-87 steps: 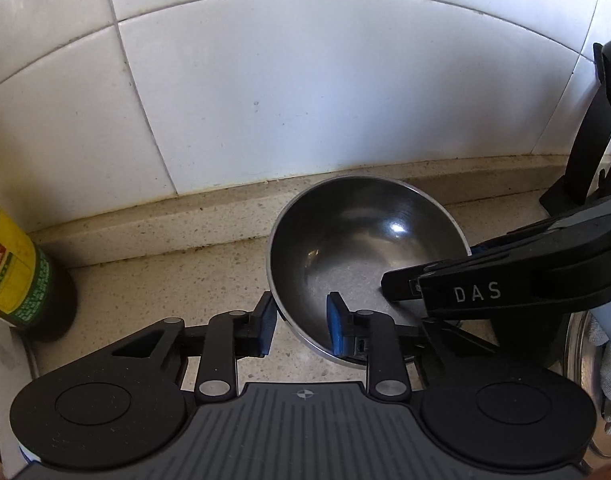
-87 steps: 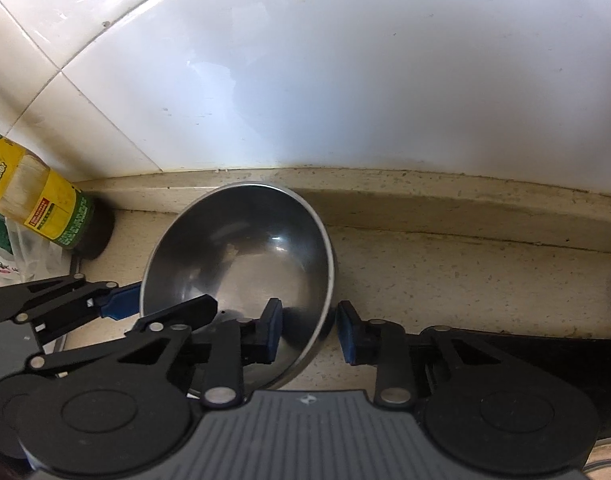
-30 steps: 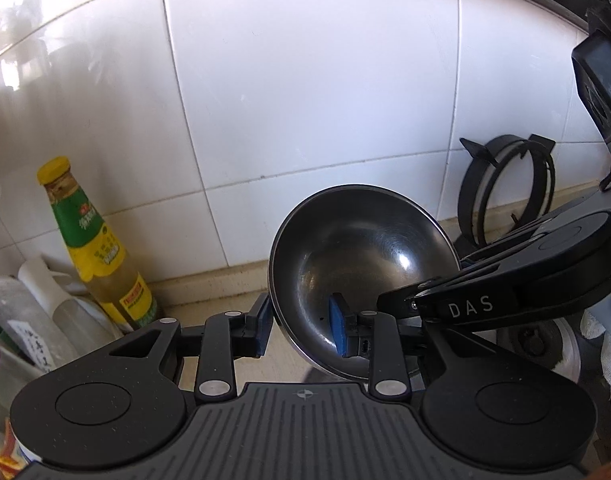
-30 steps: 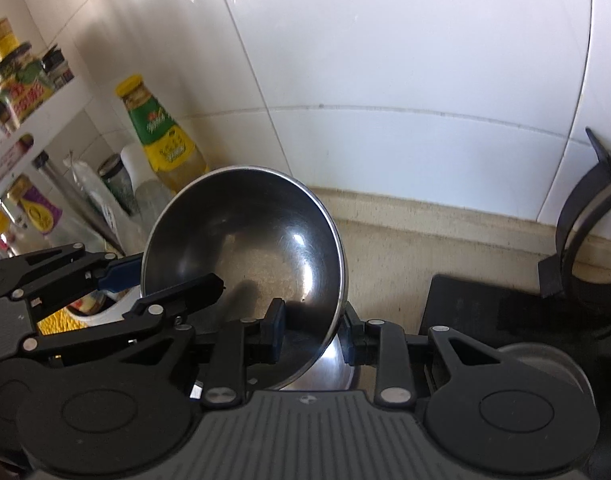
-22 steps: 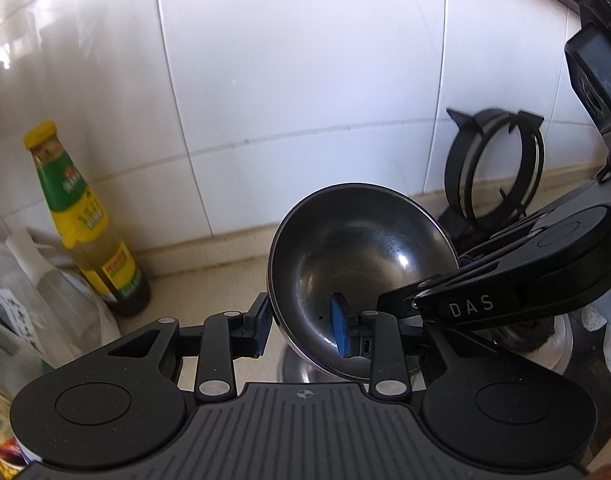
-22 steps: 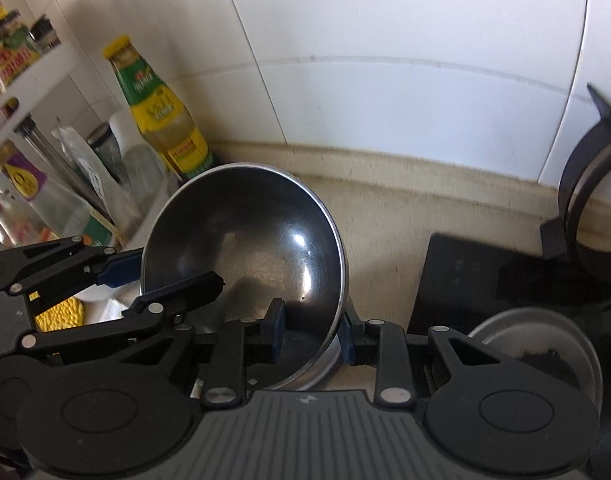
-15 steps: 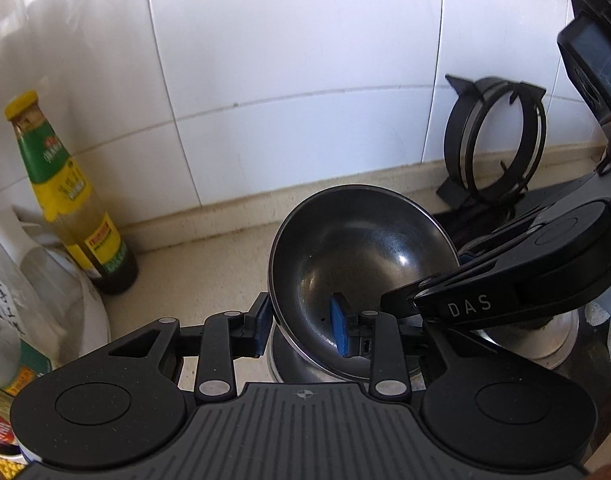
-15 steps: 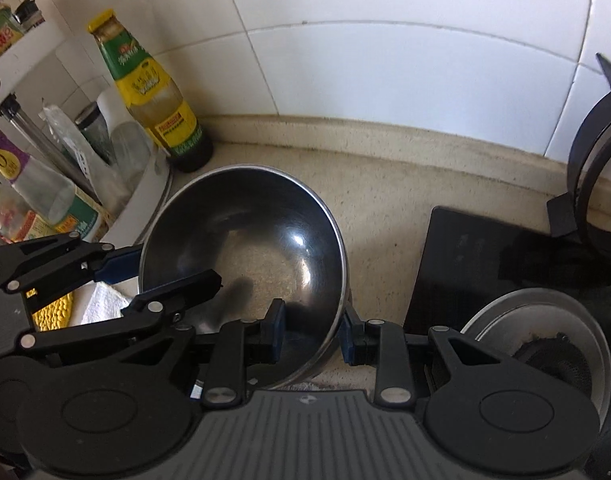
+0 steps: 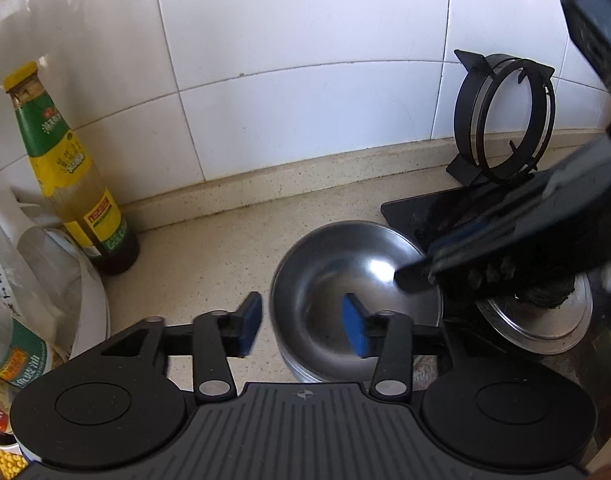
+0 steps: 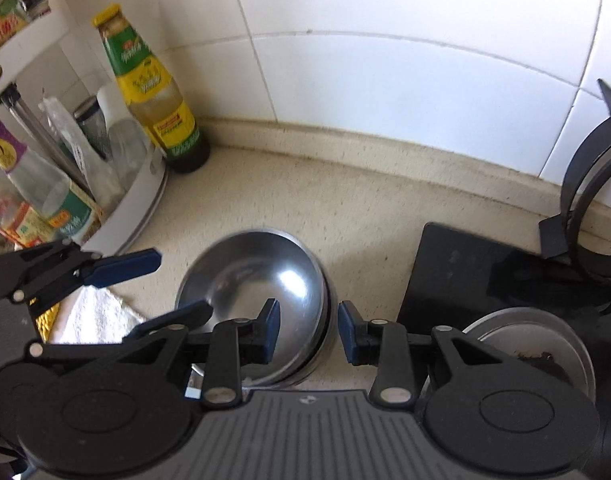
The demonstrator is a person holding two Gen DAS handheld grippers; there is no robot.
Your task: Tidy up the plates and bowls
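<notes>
We have the steel bowl (image 9: 355, 300) sitting nested on top of another steel bowl (image 10: 325, 344), the two forming a short stack on the speckled counter (image 9: 225, 248), just beside the black stove top (image 10: 445, 276). The upper bowl sits level with its mouth up, and only the rim and wall of the lower one show beneath it.

Our left gripper (image 9: 302, 328) is opening; its blue pads straddle the near left rim of the upper bowl, one pad (image 9: 251, 326) outside the wall and the other over the inside, and both stand clear of the metal, so the bowl is released on that side. Our right gripper (image 10: 307, 332) is also opening, only slightly; it straddles the right rim of the bowl, its left pad (image 10: 270, 330) inside and its right pad outside, with a visible gap at the outer pad, so we read it as no longer clamped on the rim.

Against the white tiled wall (image 9: 305, 80) stands a sauce bottle (image 9: 71, 184) with a yellow and green label, near a white rack (image 10: 137, 208) crowded with jars and bottles. A black pan support ring (image 9: 505, 120) leans upright on the wall behind the stove, and a round burner plate (image 10: 525, 344) lies to the right of the stack. A white cloth (image 10: 93, 316) lies on the counter under the left gripper
</notes>
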